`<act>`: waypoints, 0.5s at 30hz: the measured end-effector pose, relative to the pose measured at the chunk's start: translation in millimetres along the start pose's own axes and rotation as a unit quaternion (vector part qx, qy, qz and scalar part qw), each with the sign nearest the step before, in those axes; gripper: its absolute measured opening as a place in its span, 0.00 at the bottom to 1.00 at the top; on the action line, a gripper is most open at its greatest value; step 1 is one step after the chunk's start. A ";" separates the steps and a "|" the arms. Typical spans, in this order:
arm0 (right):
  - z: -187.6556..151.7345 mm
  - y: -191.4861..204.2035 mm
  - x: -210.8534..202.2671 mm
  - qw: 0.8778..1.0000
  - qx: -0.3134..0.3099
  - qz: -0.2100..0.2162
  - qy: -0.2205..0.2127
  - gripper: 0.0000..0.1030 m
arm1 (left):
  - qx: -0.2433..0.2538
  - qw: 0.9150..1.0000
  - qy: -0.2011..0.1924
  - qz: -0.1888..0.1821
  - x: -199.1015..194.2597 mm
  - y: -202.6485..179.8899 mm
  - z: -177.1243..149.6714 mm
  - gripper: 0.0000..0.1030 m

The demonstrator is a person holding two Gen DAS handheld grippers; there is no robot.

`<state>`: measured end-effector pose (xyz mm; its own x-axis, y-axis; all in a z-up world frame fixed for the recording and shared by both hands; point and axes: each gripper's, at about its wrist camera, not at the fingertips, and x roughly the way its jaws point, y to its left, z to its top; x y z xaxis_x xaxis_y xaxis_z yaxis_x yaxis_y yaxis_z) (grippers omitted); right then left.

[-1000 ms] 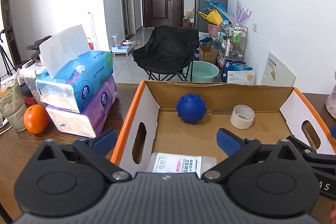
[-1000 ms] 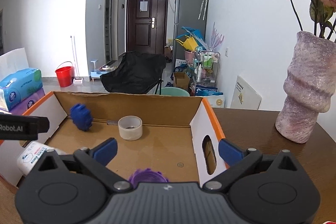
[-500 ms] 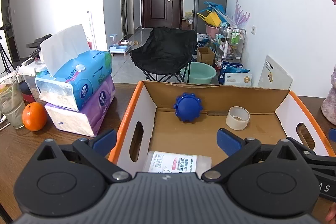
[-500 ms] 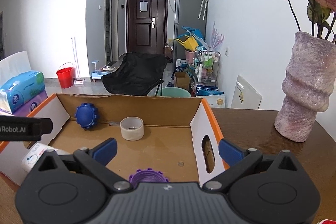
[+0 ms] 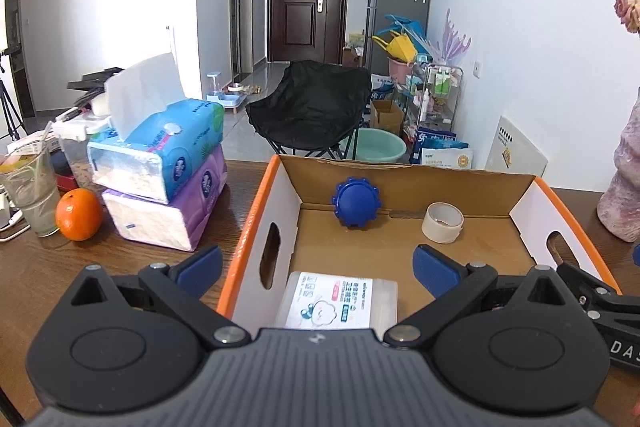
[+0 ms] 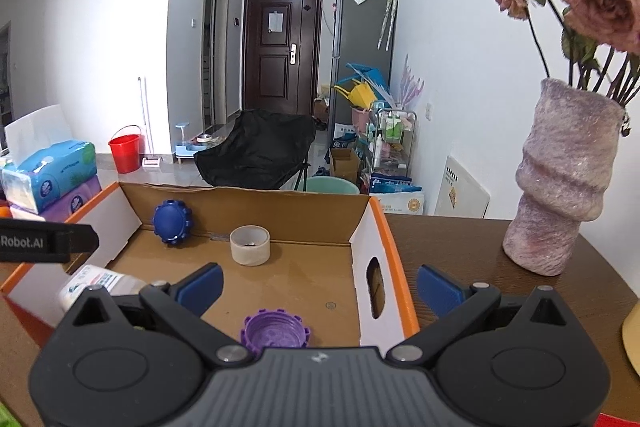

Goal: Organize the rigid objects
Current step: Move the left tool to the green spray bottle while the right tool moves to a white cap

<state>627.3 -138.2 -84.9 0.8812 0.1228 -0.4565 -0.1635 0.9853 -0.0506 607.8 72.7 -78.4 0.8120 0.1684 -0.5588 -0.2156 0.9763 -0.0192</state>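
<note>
Both the left tool (image 5: 316, 261) and the right tool (image 6: 318, 283) hang wide and empty over the cardboard box (image 6: 384, 239) holding the blue cap (image 6: 173, 217), tape roll (image 6: 249, 245), purple cap (image 6: 275, 331) and wipes pack (image 5: 334, 301); a careless low reach could catch the box wall and shove it across the desk (image 6: 460, 247) toward the vase (image 6: 564, 179).

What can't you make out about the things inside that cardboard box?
- Purple ridged plastic cap: absent from the left wrist view; near edge behind the right gripper body.
- White labelled plastic pack: print too small; near end hidden by the left gripper body.
- Orange-rimmed cardboard box: near wall unseen.
</note>
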 end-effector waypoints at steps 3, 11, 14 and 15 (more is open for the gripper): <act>-3.4 -0.7 -13.7 1.000 -0.002 0.003 -0.006 1.00 | -0.001 1.000 -0.005 0.001 -11.2 3.3 -4.9 1.00; -14.6 -1.1 -57.6 1.000 -0.006 0.005 -0.027 1.00 | -0.006 1.000 -0.016 -0.004 -47.3 15.2 -21.1 1.00; -21.3 -1.6 -74.9 1.000 -0.008 0.006 -0.029 1.00 | -0.002 1.000 -0.023 -0.004 -63.9 18.2 -28.7 1.00; -23.6 -1.7 -79.9 1.000 -0.008 0.006 -0.029 1.00 | 0.000 1.000 -0.025 -0.006 -70.2 19.4 -31.4 1.00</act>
<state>546.6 -152.5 -69.3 0.9037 0.1420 -0.4040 -0.1806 0.9818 -0.0590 529.6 75.5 -65.7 0.8411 0.1632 -0.5156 -0.2058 0.9783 -0.0261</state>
